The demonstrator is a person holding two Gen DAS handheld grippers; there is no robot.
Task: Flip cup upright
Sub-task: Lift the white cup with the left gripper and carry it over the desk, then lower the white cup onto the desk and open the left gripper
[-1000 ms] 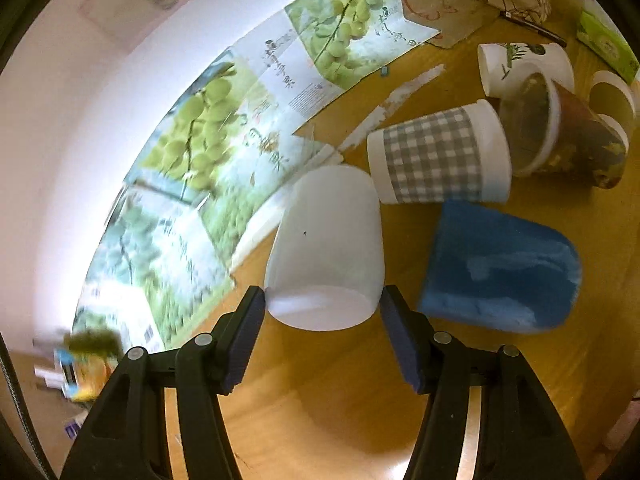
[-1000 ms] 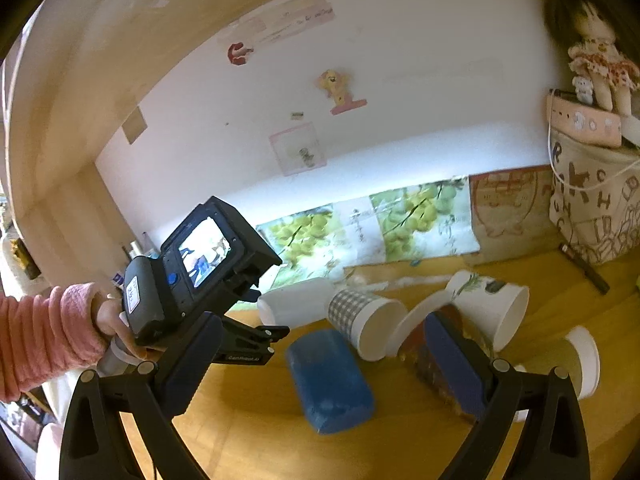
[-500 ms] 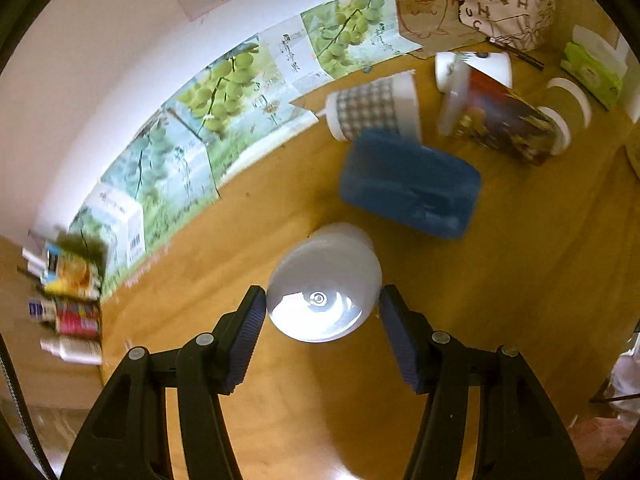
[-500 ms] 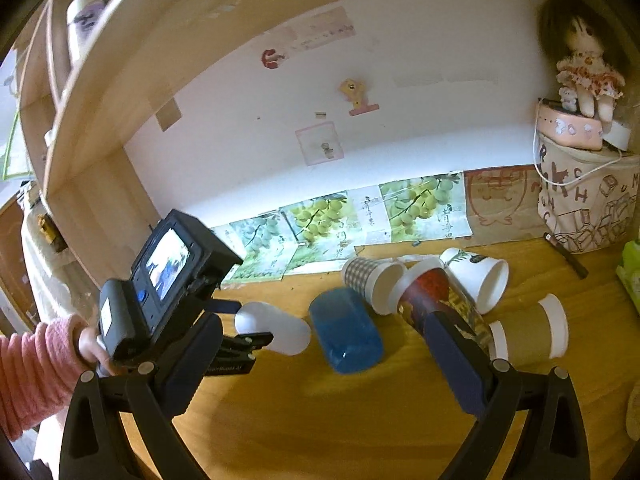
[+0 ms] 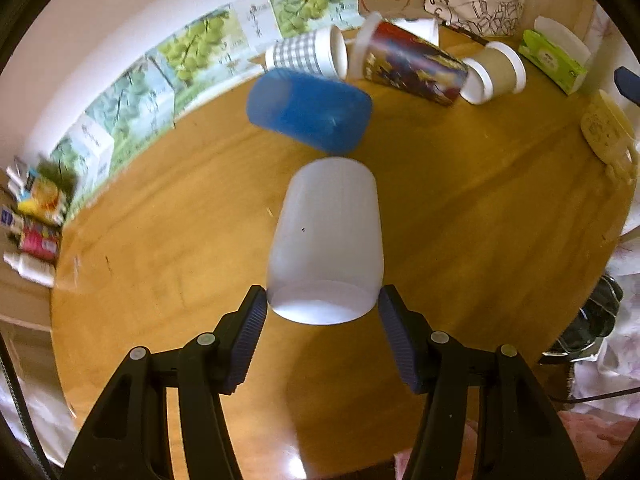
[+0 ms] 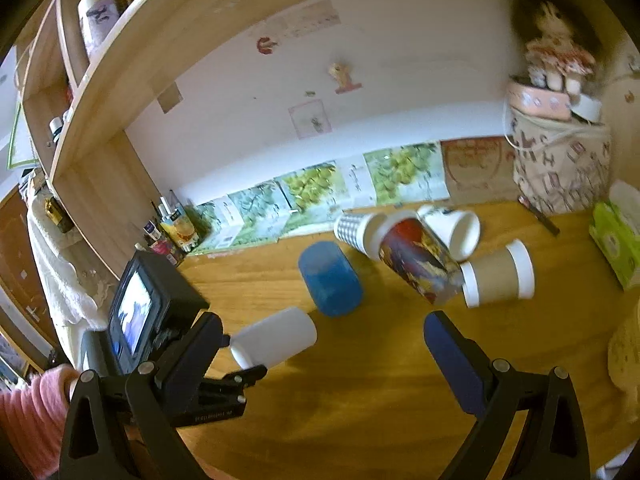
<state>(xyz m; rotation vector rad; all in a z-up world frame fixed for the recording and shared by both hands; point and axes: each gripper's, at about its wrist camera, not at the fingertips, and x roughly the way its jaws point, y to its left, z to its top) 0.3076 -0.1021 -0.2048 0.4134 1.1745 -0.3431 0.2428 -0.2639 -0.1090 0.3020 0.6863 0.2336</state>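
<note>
My left gripper (image 5: 322,314) is shut on a white frosted cup (image 5: 326,232), gripping it near its base. The cup points forward and down over the wooden table (image 5: 460,240), held in the air. In the right wrist view the same cup (image 6: 276,340) shows tilted in the left gripper (image 6: 224,356), above the table at the left. My right gripper (image 6: 320,360) is open and empty, held above the table's front part.
A blue cup (image 5: 308,114) lies on its side just beyond the white cup. Behind it lie a checked cup (image 5: 308,56), a picture-printed cup (image 5: 412,64), a brown paper cup (image 5: 496,74) and a white mug (image 6: 454,228). A green tissue box (image 5: 554,60) and patterned bag (image 6: 560,168) stand at right.
The left gripper has carried the white cup back from the pile toward the table's front and kept turning it. The right gripper has pulled back and stayed open.
</note>
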